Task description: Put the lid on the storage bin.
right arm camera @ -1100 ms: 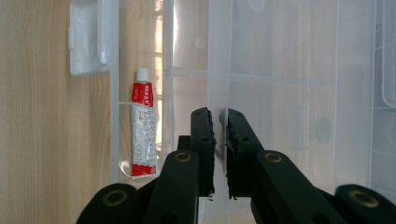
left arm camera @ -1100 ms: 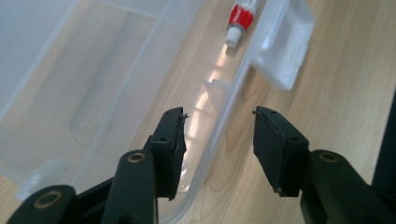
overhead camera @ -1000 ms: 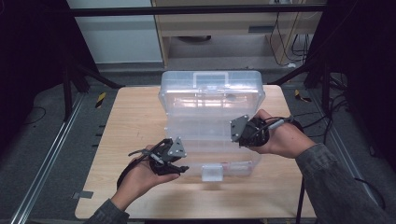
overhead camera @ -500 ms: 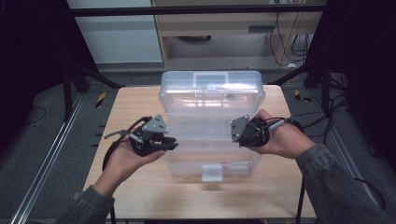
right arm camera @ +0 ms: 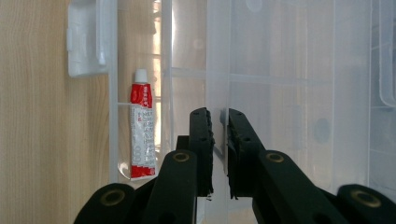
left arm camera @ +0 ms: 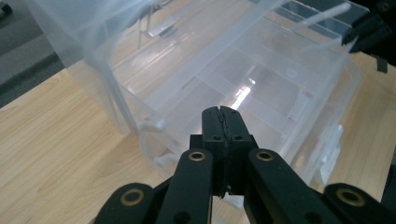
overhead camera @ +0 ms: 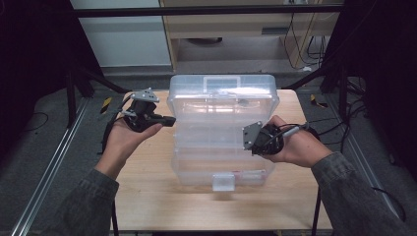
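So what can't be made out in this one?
- Print on the red and white tube: too small, right gripper view.
- Whether the right tool pinches the clear organiser box wall: clear plastic, no telling.
- Tube in the high view: blurred behind the box front.

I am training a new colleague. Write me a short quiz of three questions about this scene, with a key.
1. True or false: the left claw is shut with nothing between its jaws.
2. What lies inside the clear plastic box, in the compartment near its front latch?
A) a red and white tube
B) a screwdriver
C) a battery
3. In one word: which claw is closed on the plastic of the box?

Key: 1 true; 2 A; 3 the right claw.
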{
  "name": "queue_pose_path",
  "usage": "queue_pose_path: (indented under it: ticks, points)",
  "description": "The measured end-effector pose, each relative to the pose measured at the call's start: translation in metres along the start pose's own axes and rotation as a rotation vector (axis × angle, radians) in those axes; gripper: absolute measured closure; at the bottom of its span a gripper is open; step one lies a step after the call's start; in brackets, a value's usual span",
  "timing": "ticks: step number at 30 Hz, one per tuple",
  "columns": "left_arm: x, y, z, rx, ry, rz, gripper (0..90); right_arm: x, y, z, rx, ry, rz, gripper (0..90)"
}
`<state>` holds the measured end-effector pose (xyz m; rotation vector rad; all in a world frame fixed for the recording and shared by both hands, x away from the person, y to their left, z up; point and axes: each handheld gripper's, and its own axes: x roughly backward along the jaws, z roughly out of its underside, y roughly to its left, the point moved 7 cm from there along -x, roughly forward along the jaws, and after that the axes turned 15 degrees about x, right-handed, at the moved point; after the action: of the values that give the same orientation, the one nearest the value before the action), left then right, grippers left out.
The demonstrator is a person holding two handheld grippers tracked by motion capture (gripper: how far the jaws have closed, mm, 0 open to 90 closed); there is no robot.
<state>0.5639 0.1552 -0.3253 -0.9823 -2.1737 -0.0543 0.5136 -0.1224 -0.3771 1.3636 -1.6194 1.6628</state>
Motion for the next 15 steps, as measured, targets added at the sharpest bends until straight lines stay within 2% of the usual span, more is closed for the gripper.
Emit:
queue_pose_path:
  ticks: [9, 15]
  points:
    - [-0.007, 0.008, -0.02, 0.062, -0.026, -0.015, 89.1, 0.0, 0.002, 0.0, -0.002, -0.006, 0.005, 81.6]
    - [-0.008, 0.012, -0.024, 0.103, -0.047, -0.004, 89.0, 0.0, 0.004, 0.001, -0.007, -0.008, 0.002, 81.3]
